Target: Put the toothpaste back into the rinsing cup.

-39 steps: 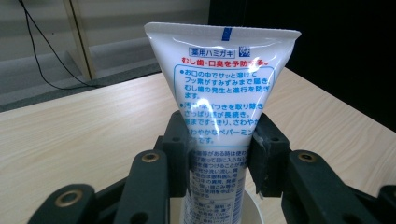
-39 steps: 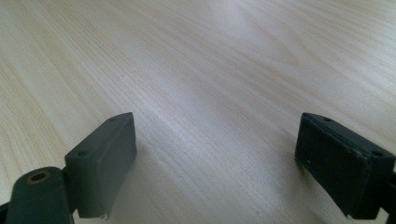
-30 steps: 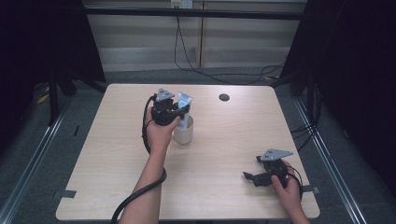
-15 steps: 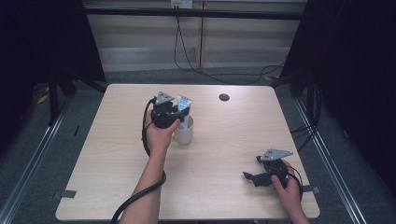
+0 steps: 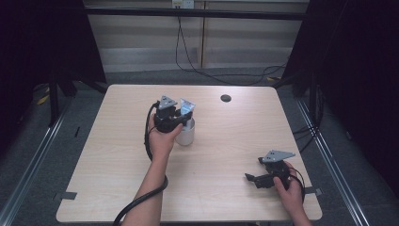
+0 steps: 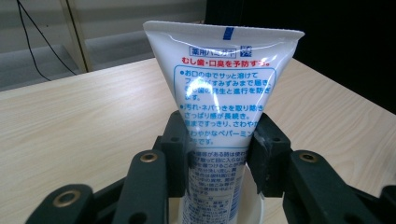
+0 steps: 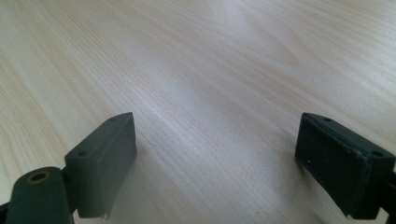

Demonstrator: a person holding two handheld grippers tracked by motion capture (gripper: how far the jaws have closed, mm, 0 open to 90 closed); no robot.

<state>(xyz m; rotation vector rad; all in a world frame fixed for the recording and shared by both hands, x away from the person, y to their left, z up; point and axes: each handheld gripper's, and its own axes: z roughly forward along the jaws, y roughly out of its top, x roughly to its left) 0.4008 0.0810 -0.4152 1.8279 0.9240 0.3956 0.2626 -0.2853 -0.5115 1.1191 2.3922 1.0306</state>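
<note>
A white toothpaste tube (image 6: 224, 88) with blue and red print stands crimped end up in a white cup (image 5: 186, 135) at the middle of the table. My left gripper (image 6: 219, 140) is shut on the tube's lower half, one pad on each side, just above the cup's rim (image 6: 259, 212). In the high view the left gripper (image 5: 182, 118) sits over the cup with the tube (image 5: 187, 107) sticking up past it. My right gripper (image 5: 254, 170) rests near the front right corner, open and pointing left. Its jaws (image 7: 215, 154) have only bare wood between them.
The light wooden table (image 5: 117, 179) carries a small black disc (image 5: 226, 98) near its far edge. Black cables trail from both grippers, the left one looping off the front edge. Dark frames and floor rails flank the table.
</note>
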